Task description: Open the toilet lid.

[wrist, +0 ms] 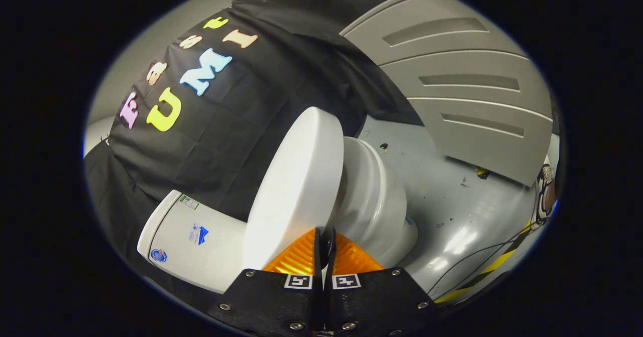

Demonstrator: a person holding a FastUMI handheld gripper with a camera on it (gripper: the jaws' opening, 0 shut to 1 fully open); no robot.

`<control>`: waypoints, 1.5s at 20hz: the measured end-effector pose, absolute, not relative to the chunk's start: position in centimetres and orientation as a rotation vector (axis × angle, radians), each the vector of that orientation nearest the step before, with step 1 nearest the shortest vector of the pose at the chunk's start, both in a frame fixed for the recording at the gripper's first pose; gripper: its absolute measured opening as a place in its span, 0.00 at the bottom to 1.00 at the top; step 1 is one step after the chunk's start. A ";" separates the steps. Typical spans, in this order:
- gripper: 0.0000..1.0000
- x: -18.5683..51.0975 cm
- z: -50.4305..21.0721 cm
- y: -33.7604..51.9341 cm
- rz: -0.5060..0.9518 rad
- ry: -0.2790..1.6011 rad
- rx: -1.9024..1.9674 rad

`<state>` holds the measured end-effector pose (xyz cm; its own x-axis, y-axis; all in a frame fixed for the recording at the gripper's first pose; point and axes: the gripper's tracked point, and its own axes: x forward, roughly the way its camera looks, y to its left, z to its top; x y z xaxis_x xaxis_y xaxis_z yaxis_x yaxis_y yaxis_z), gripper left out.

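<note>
Gripper (325, 246) fingers are seen drawn almost together, with the front rim of the toilet lid (296, 186) pinched in the narrow slit between them, apparently so that it can be swung on its hinge. Just beyond, the lid is held partly raised off the seat and bowl (377, 201). Farther off, the cistern (193, 239) is backed by black cloth (241, 126); the grey floor (452, 211) lies beside the bowl.

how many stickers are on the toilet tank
3 on the toilet tank: a green-edged one near its top edge, a blue one mid-face, a round one at the far corner. Others may be hidden behind the lid, which the jaws are closed on.
</note>
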<state>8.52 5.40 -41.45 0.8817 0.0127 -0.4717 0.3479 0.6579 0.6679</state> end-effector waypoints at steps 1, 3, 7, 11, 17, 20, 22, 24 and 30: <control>0.00 8.6 -40.9 5.5 -0.191 0.460 0.810; 0.00 8.6 -40.0 5.6 -0.188 0.450 0.784; 0.00 8.7 -38.0 6.2 -0.175 0.434 0.714; 0.00 9.1 -35.8 7.0 -0.170 0.412 0.653; 0.00 9.0 -34.1 7.8 -0.164 0.418 0.535; 0.00 9.1 -32.8 8.5 -0.160 0.422 0.486; 0.00 9.2 -31.6 9.2 -0.156 0.428 0.445; 0.00 9.2 -30.6 9.9 -0.137 0.434 0.377; 0.00 9.3 -28.8 11.3 -0.138 0.417 0.345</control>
<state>9.33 11.26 -28.76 0.9061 -0.0613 -0.4186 0.2014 0.9326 0.2994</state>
